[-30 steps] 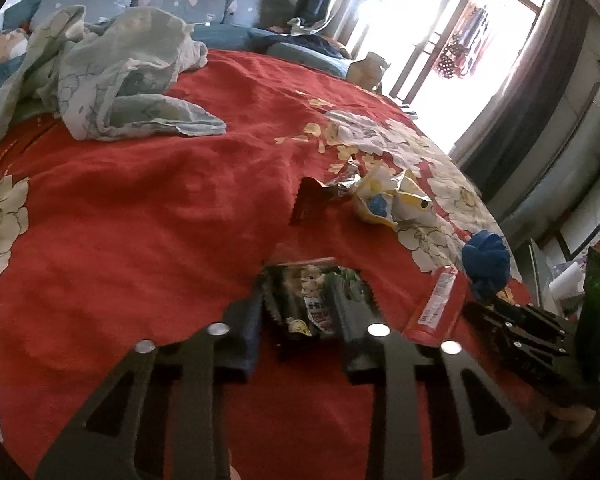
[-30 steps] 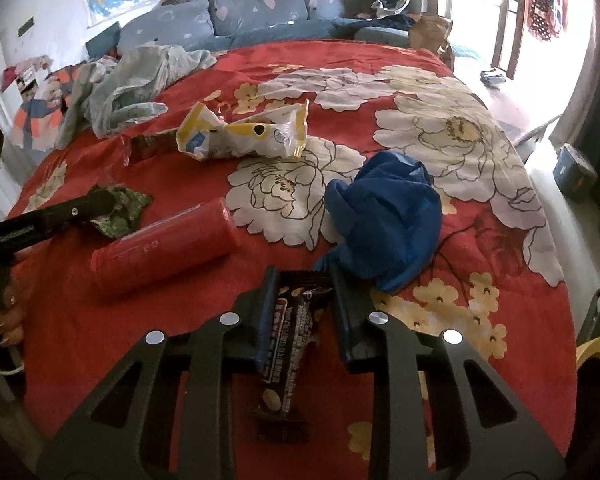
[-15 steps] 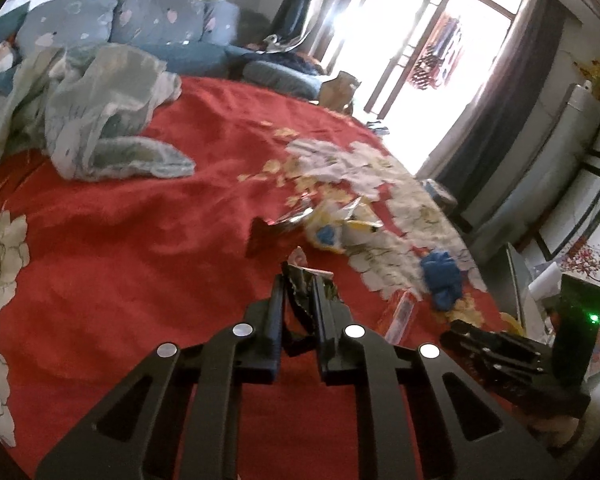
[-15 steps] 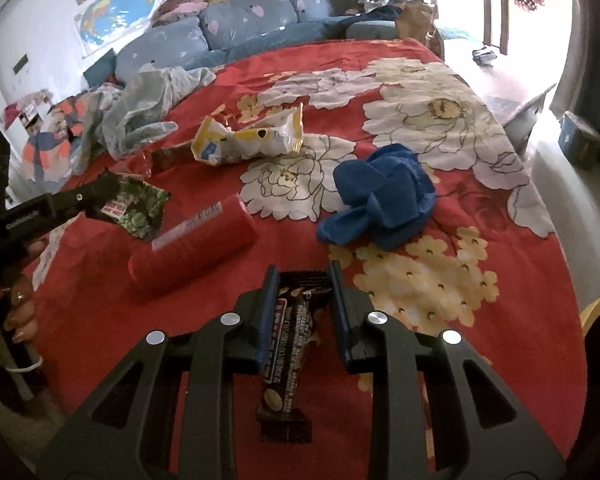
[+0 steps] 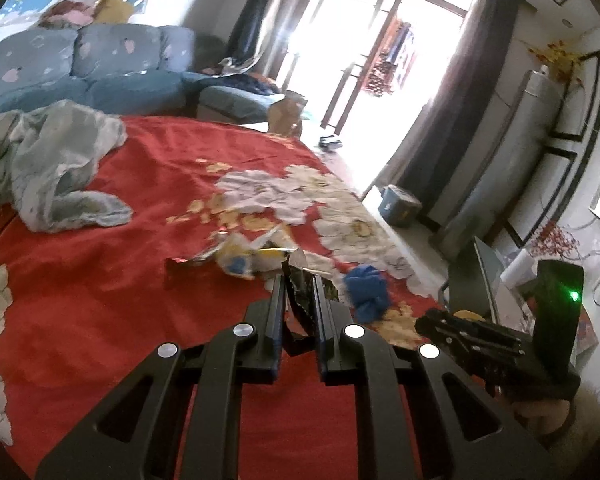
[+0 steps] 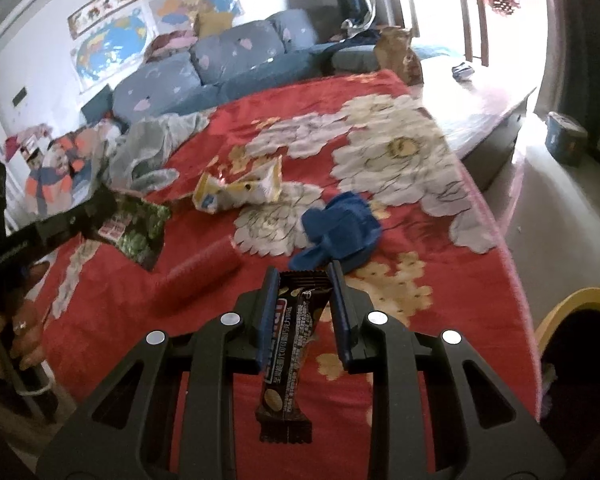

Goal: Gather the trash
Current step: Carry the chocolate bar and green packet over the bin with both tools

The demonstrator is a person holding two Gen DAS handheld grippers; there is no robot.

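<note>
Crumpled dark green foil snack wrapper (image 5: 300, 292) | now lifted off red floral bed (image 5: 100, 280), pinched by left claw (image 5: 298, 300) | right claw (image 6: 302, 296) still pinching brown chocolate bar wrapper (image 6: 290, 344) | wrapper print blurred

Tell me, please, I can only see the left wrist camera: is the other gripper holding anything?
Observer: Yes. The right gripper is shut on a dark brown bar wrapper that hangs down between its fingers.
Operator: Is any trash hiding behind my gripper?
Observer: A red tube lies on the bedspread, left of the blue cloth and not touching it.
Operator: What does my wrapper look like from the side?
Observer: The left gripper pinches a green wrapper, dark and leafy, with a red and white label.
</note>
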